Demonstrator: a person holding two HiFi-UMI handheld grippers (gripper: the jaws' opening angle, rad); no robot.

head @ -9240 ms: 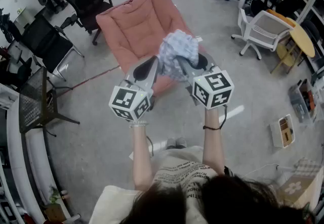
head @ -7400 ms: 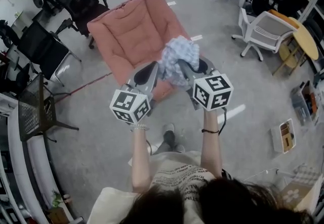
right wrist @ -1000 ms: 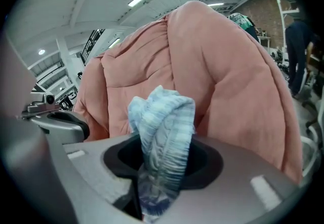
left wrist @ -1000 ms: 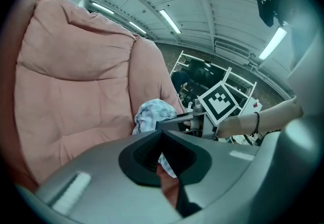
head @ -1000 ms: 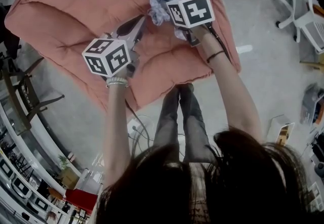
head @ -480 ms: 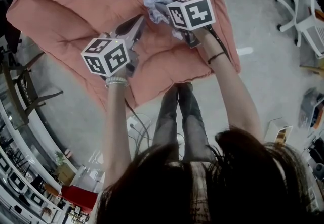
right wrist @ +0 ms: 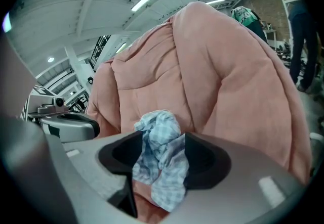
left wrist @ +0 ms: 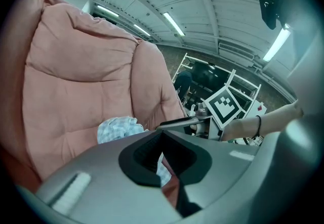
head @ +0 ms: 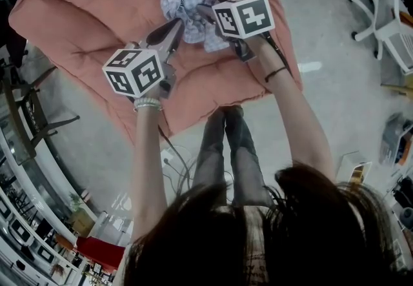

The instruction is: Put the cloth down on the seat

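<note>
— Where is the crumpled blue-and-white checked cloth (head: 184, 10)?
— On the pink padded fabric seat (head: 97, 7), back from its front edge and nearer its right edge than its left, between the two tools
— Which one has it?
— The right gripper (head: 208, 12). In its own view the jaws stand moderately apart, with the cloth bunched between them and touching both pads. The cloth's lower end lies against the cushion
— And the left gripper (head: 173, 28)?
— Just beside the cloth, toward the seat's left edge. Its jaws sit close together with only a thin slit between them and nothing in it. The cloth shows beyond
— The person?
— Standing at the seat's front edge, both arms stretched over it
</note>
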